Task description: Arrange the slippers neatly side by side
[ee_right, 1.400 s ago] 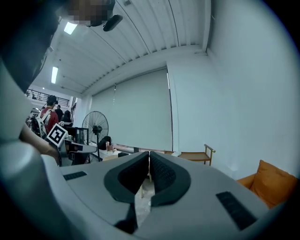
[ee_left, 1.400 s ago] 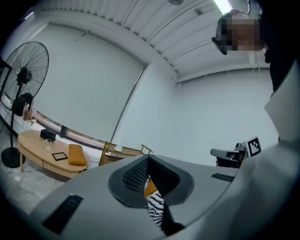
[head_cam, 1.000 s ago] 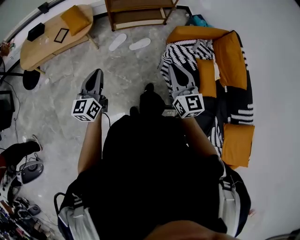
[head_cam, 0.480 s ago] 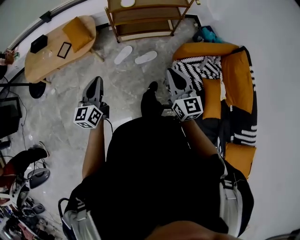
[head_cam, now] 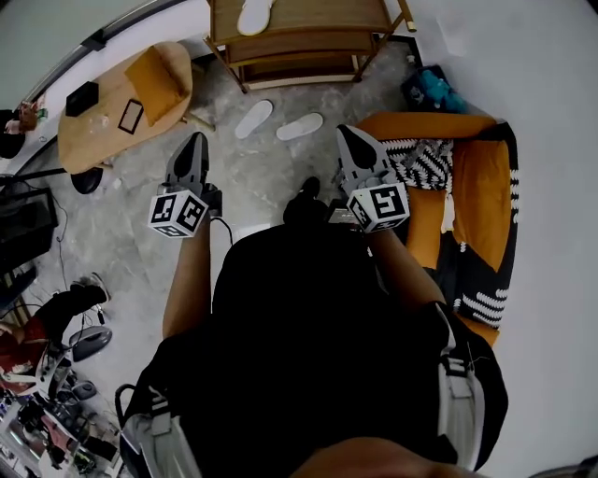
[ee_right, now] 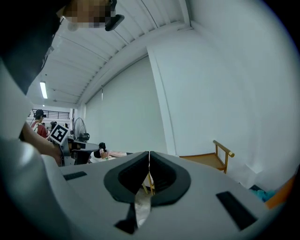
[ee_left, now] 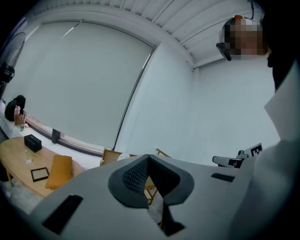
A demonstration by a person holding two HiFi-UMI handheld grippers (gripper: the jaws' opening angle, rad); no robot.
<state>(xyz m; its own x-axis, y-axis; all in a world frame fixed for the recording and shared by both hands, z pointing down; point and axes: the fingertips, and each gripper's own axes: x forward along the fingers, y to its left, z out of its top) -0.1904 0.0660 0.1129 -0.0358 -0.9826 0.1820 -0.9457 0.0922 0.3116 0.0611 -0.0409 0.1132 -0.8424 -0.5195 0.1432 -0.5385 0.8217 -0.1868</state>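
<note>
Since a second ago the wooden shelf (head_cam: 299, 42) and the slippers have drawn nearer in the head view, and the sofa (head_cam: 481, 182) has swung off to the right. The left gripper (head_cam: 193, 142) and right gripper (head_cam: 348, 135) each have their fingers pressed together with nothing between them.

The left-hand slipper (head_cam: 253, 119) and right-hand slipper (head_cam: 300, 126) lie on the floor (head_cam: 266, 173) just before the shelf — splayed, apart from each other, ahead of both grippers and touched by neither.

The shelf's upper level holds a white slipper-shaped thing (head_cam: 254, 16). The bench (head_cam: 103, 126) carries an orange cushion (head_cam: 154, 70) and a black box (head_cam: 82, 96).
</note>
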